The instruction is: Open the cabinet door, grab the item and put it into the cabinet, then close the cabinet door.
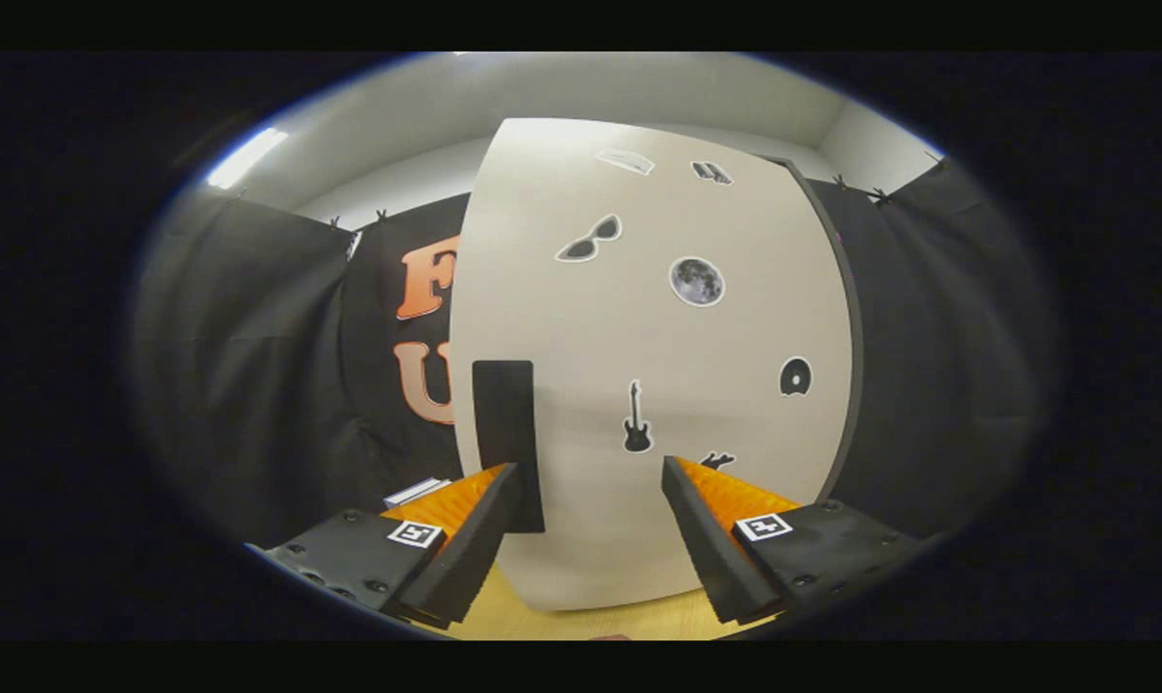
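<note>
**Squarely before the cabinet door, claw wide**

The cabinet door [677,337] fills the space just ahead of the fingers. It looks flush and shut, its pale face dotted with small stickers, and a dark edge runs down its right side. The dark upright handle [505,423] sits along the door's left edge, and the cabinet's foot stands on the desk [561,626] just beyond the fingertips.

The gripper [590,472] is spread wide and holds nothing. The tip of its left finger [465,549] overlaps the lower end of the handle, but I cannot tell whether it touches. The right finger stands apart, in front of the bare door face.

A shut door with an empty claw at its handle fits two stages: the door about to be pulled open, or the door just pushed to with the item inside. The picture does not settle which, so I name no next move.

The item's place is not certain either. A flat pale thing [415,492] lies on the desk beyond the left finger, off the cabinet's left side. It is too small to tell whether it is the item.
</note>
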Tool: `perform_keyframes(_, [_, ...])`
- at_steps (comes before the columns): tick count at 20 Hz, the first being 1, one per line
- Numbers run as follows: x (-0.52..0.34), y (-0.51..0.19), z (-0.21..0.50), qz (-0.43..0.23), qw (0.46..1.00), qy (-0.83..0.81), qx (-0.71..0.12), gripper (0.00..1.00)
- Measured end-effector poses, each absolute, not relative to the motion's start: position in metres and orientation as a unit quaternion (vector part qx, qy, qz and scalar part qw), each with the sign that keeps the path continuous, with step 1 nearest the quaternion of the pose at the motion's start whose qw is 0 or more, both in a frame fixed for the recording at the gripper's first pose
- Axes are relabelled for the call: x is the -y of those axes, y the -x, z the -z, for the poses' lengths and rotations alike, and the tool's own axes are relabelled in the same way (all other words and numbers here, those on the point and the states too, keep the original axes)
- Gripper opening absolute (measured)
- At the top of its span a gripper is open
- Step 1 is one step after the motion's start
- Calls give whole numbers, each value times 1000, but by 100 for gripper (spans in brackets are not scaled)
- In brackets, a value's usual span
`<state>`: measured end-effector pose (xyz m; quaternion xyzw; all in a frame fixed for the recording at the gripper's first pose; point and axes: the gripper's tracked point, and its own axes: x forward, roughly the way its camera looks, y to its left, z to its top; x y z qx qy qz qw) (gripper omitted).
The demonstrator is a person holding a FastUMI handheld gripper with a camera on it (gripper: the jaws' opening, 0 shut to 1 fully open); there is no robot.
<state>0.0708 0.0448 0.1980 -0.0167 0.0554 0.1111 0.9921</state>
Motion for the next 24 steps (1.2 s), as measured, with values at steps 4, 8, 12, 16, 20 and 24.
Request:
perform_keyframes(4, [-56,-102,-190,-108,992,5,-59,95])
perform_keyframes(8, [-61,-121,-184,-106,992,-7,-62,95])
perform_keyframes(12, [-65,-134,-183,-100,993,-5,-59,96])
perform_keyframes(16, [-69,-147,-183,-96,994,6,-56,96])
perform_keyframes(20, [-66,-144,-184,-101,993,4,-62,96])
perform_keyframes(24, [-54,-127,-189,-108,992,0,-61,96])
